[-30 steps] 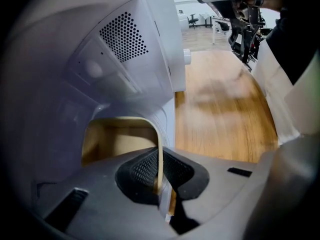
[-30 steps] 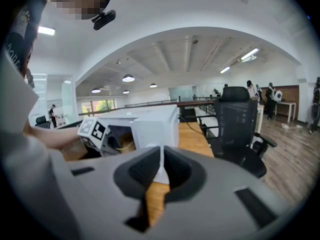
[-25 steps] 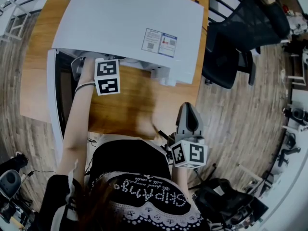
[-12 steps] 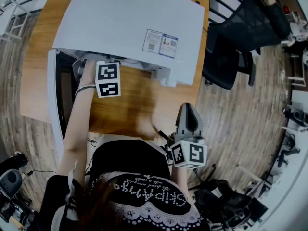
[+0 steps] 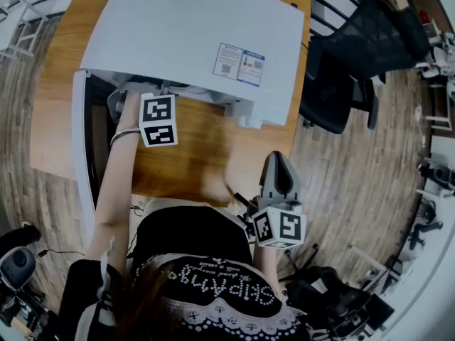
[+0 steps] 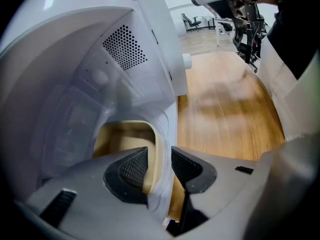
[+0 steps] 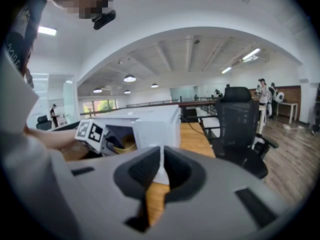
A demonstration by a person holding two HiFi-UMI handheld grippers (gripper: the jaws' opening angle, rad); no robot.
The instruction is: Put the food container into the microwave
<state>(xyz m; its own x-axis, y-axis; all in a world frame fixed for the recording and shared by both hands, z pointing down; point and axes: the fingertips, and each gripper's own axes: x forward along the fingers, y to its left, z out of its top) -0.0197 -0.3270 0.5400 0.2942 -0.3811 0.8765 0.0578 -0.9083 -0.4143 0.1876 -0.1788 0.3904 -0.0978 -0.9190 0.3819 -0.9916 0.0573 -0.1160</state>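
Observation:
The white microwave [image 5: 192, 34] stands on the wooden table [image 5: 192, 155] with its door [image 5: 79, 155] swung open to the left. Inside its cavity sits the food container [image 6: 125, 144], clear plastic with tan food. My left gripper [image 6: 152, 166] reaches into the cavity; its jaws have just been opening and stand apart, the container's near rim between the pads [image 6: 131, 168] without being pressed. In the head view only its marker cube [image 5: 158, 119] shows at the microwave's mouth. My right gripper [image 5: 279, 172] hovers near the table's front edge, shut and empty [image 7: 161, 166].
A black office chair [image 5: 348, 62] stands right of the table and also shows in the right gripper view [image 7: 240, 124]. The microwave [image 7: 150, 124] fills the table's back half. Bare wood lies between the microwave and me. People stand far off in the room.

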